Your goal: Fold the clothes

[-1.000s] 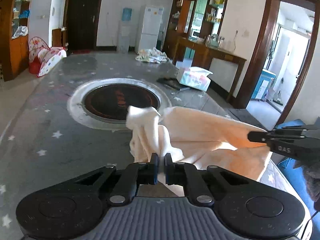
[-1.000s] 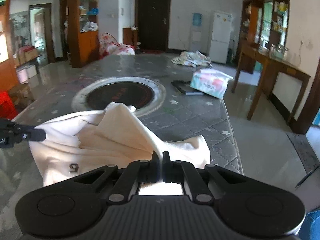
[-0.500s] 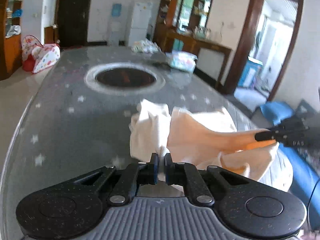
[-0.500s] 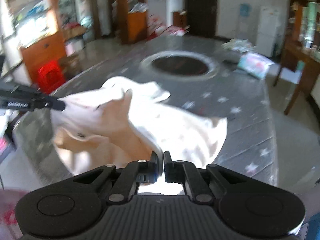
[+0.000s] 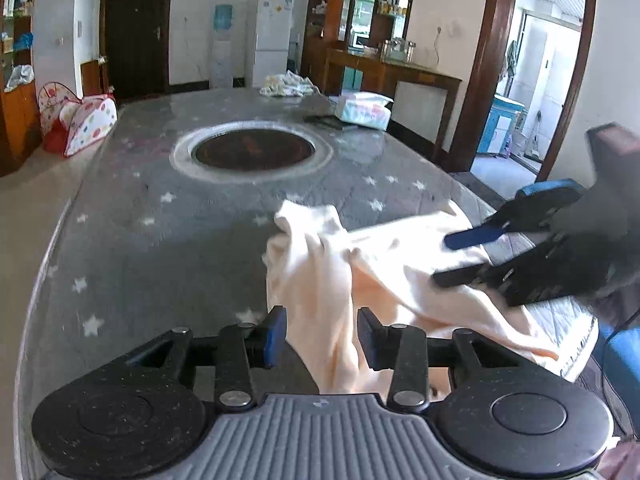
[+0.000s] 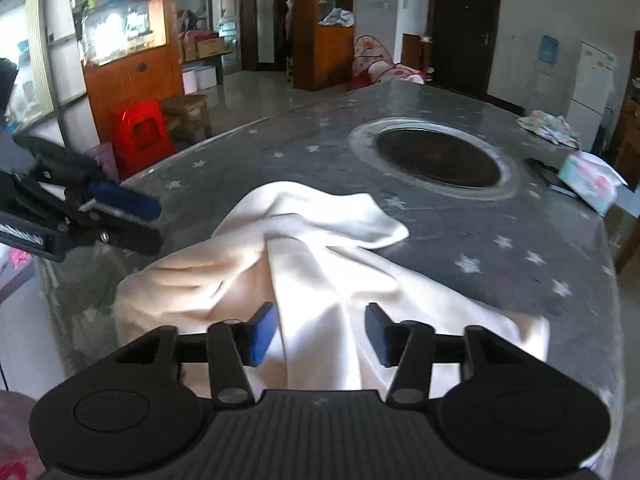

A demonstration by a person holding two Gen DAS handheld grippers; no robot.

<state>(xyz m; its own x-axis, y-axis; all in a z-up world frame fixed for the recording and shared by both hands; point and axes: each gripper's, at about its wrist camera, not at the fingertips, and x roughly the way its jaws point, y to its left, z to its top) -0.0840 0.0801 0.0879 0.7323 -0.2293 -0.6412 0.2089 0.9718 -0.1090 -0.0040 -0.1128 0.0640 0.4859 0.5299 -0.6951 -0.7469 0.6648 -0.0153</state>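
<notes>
**Both tools open, garment bunched at the near table edge**

Left tool (image 5: pixel 322 334): jaws apart, a hanging fold of the cream garment (image 5: pixel 316 280) runs between the pads but nothing pinches it. Right tool (image 6: pixel 318 334): jaws also apart, cloth lies under and between the pads, no clamp. Neither tool holds the garment.

Garment location: crumpled on the near end of the table (image 5: pixel 160 240), with part draped over the near edge toward the person. It lies directly ahead of both tools, touching or just below their fingertips. In the left wrist view the cloth spreads from the left tool toward the right side, where the right tool's blue-padded fingers sit over the cloth's right part. In the right wrist view a loose flap (image 6: pixel 360 220) points away toward the dark round inset (image 6: pixel 438 158) in the table's middle; the left tool (image 6: pixel 120 220) hangs off beyond the cloth's left edge, apart from it.

Long axis: judged roughly side to side, across the two tools; cloth too rumpled to be sure. Right tool looks nearer the bulk. Next move likely needs a fresh pinch on an edge or corner each side.

Far end of table: tissue pack (image 5: pixel 362 110), another heap of clothes (image 5: pixel 288 84), well apart.
</notes>
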